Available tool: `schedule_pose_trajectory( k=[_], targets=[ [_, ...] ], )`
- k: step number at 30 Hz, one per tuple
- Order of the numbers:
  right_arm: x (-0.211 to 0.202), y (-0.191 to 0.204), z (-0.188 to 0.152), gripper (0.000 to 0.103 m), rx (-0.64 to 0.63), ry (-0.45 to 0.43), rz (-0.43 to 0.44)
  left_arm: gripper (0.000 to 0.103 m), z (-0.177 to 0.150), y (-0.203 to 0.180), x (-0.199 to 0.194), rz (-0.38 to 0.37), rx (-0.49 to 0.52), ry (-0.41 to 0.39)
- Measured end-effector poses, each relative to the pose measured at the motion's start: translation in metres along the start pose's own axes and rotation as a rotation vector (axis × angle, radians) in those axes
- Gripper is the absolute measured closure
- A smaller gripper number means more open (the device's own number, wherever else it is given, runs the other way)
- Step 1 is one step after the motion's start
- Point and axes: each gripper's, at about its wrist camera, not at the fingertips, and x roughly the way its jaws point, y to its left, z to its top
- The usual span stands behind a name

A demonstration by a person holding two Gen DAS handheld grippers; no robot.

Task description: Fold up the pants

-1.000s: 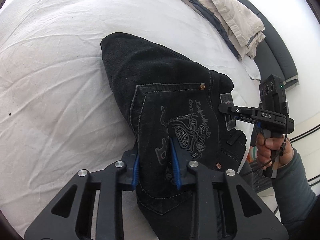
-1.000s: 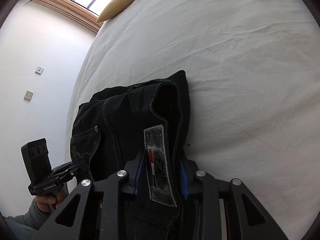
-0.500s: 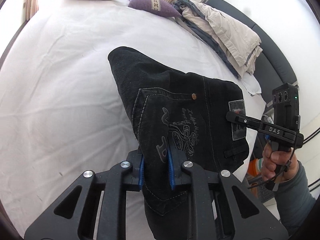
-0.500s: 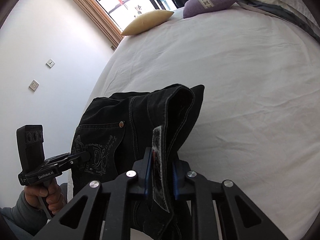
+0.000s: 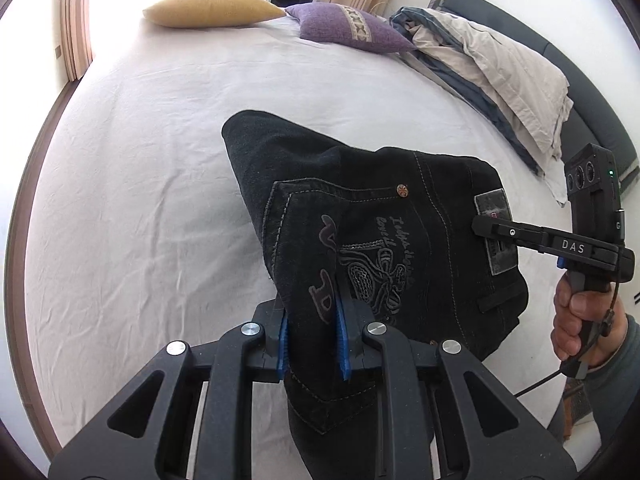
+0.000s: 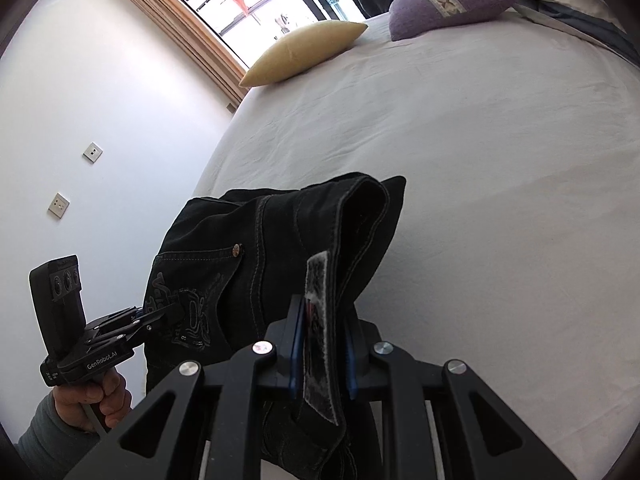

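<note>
**Black pants held up over the bed by both grippers**

In the left wrist view, the black pants (image 5: 380,240) are seen at the centre of the frame, lifted clear of the white bed (image 5: 140,200) at their near end. The left gripper (image 5: 312,344), at the lower centre, is closed on the fabric beside the embroidered back pocket, the blue pads pressed against the cloth. The right gripper (image 5: 486,228) is seen at the right of the frame, clamped on the waistband at the grey label (a hand (image 5: 580,320) in a grey sleeve is wrapped round its handle). Its jaws have just been closing, with the waistband between them.

In the right wrist view, the label (image 6: 320,320) is pinched edge-on at the lower centre. A yellow pillow (image 5: 212,8) and a purple cushion (image 5: 348,28) are seen at the top, with crumpled bedding (image 5: 500,76) at the upper right.
</note>
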Motion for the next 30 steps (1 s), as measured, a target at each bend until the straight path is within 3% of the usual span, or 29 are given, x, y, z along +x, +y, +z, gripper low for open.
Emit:
schedule_pose_trajectory(
  k=[3, 4, 6, 7, 8, 10, 13, 16, 18, 20, 24, 27, 29, 30],
  targets=[
    [0.02, -0.021, -0.002, 0.083, 0.055, 0.031, 0.002, 0.084, 0.002, 0.012, 0.03, 0.008, -0.012, 0.027],
    [0.024, -0.026, -0.006, 0.078, 0.065, 0.038, -0.006, 0.083, -0.001, 0.017, 0.035, 0.007, -0.02, 0.026],
    [0.029, -0.033, -0.012, 0.065, 0.085, 0.04, -0.015, 0.073, -0.008, 0.022, 0.041, 0.018, -0.034, 0.018],
    [0.028, -0.037, -0.016, 0.053, 0.101, 0.027, -0.005, 0.072, -0.011, 0.025, 0.042, 0.022, -0.039, 0.013],
    [0.025, -0.041, -0.019, 0.048, 0.117, 0.011, 0.015, 0.06, -0.015, 0.026, 0.043, 0.024, -0.045, 0.007],
    [0.016, -0.046, -0.026, 0.042, 0.153, -0.009, 0.043, 0.043, -0.022, 0.027, 0.038, 0.052, -0.06, -0.009],
    [-0.012, -0.05, -0.037, 0.038, 0.187, -0.056, 0.003, 0.039, -0.037, 0.029, 0.023, 0.085, -0.075, -0.035],
    [-0.053, -0.037, -0.054, 0.037, 0.153, -0.12, -0.089, 0.035, -0.054, 0.018, -0.013, 0.168, -0.041, -0.1],
    [-0.082, -0.011, -0.064, 0.035, 0.056, -0.182, -0.167, 0.012, -0.066, 0.0, -0.046, 0.224, -0.007, -0.186],
    [-0.115, 0.023, -0.081, 0.027, -0.042, -0.257, -0.232, 0.0, -0.082, -0.021, -0.085, 0.277, 0.019, -0.281],
    [-0.181, 0.091, -0.115, 0.002, -0.171, -0.466, -0.307, 0.0, -0.113, -0.065, -0.162, 0.418, 0.043, -0.457],
    [-0.22, 0.137, -0.141, 0.0, -0.261, -0.604, -0.328, 0.0, -0.135, -0.103, -0.219, 0.488, 0.051, -0.573],
    [-0.237, 0.16, -0.154, 0.0, -0.31, -0.627, -0.35, 0.0, -0.145, -0.127, -0.247, 0.541, 0.06, -0.614],
    [-0.24, 0.171, -0.152, 0.0, -0.326, -0.622, -0.356, 0.0, -0.149, -0.135, -0.261, 0.525, 0.059, -0.625]
  ],
)
